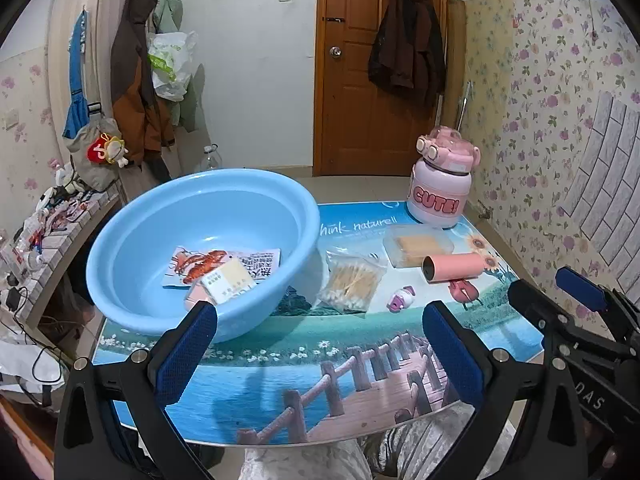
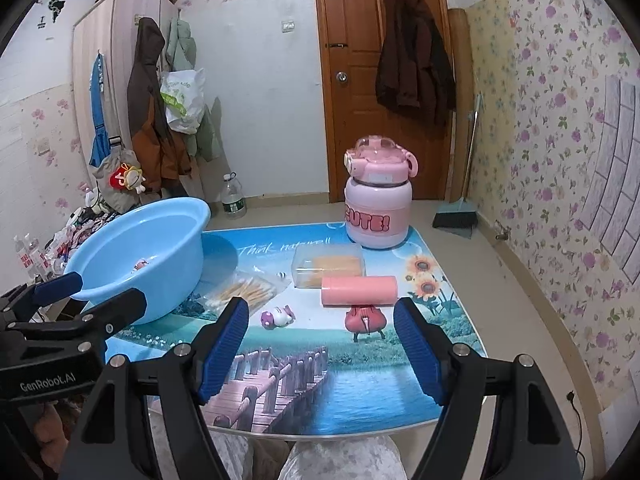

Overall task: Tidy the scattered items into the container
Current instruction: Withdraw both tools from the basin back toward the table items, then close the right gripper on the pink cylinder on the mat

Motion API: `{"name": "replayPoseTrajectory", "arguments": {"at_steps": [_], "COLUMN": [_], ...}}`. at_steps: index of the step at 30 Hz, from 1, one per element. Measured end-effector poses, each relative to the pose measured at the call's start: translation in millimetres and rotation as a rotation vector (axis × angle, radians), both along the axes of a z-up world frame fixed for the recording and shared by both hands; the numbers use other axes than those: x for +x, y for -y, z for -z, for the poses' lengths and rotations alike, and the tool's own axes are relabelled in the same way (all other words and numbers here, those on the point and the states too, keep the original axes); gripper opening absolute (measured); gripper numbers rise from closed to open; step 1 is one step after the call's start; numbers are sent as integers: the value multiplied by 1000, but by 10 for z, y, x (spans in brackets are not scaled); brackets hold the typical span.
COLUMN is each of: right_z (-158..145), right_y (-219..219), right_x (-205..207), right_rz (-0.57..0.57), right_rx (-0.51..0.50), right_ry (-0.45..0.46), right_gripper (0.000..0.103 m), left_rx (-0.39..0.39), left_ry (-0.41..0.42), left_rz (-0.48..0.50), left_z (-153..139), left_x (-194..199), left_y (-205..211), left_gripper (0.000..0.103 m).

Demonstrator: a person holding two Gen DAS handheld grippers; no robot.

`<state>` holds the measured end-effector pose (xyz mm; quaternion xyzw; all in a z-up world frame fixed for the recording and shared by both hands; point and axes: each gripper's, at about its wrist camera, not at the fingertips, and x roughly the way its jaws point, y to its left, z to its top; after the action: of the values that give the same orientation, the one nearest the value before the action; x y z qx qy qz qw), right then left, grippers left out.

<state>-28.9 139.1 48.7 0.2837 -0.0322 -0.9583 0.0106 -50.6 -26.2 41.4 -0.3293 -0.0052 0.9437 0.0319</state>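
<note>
A light blue basin (image 1: 132, 240) (image 2: 120, 248) stands on the table's left and holds a printed packet (image 1: 240, 266) and a small box (image 1: 228, 284). On the table lie a bag of cotton swabs (image 1: 352, 280) (image 2: 248, 290), a clear box (image 1: 416, 246) (image 2: 328, 266), a pink roll (image 1: 452, 268) (image 2: 358, 290) and a small pink toy (image 1: 400, 298) (image 2: 278, 316). My left gripper (image 1: 320, 356) is open and empty above the near table edge, beside the basin. My right gripper (image 2: 322, 354) is open and empty, near the pink roll.
A pink "CUTE!" jug (image 1: 440, 184) (image 2: 378, 200) stands at the table's far right. The table (image 1: 304, 392) has a printed landscape top. A cluttered shelf (image 1: 48, 224) lies to the left. A broom (image 2: 460, 208) leans by the door.
</note>
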Motion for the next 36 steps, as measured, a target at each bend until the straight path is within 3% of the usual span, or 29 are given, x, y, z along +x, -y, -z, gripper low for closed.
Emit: {"name": "replayPoseTrajectory", "arguments": {"at_steps": [14, 36], "right_z": [221, 491], "right_y": [-291, -345], "right_x": [-162, -821], "right_rz": [83, 63], "right_rx": [-60, -62], "right_ry": [77, 163], "right_gripper": [77, 77], "left_rx": [-12, -16], "left_ry": [59, 143], "left_rz": [56, 147], "left_z": [219, 663], "left_x": [-119, -456], "left_y": [-264, -451], "left_gripper": [103, 103]}}
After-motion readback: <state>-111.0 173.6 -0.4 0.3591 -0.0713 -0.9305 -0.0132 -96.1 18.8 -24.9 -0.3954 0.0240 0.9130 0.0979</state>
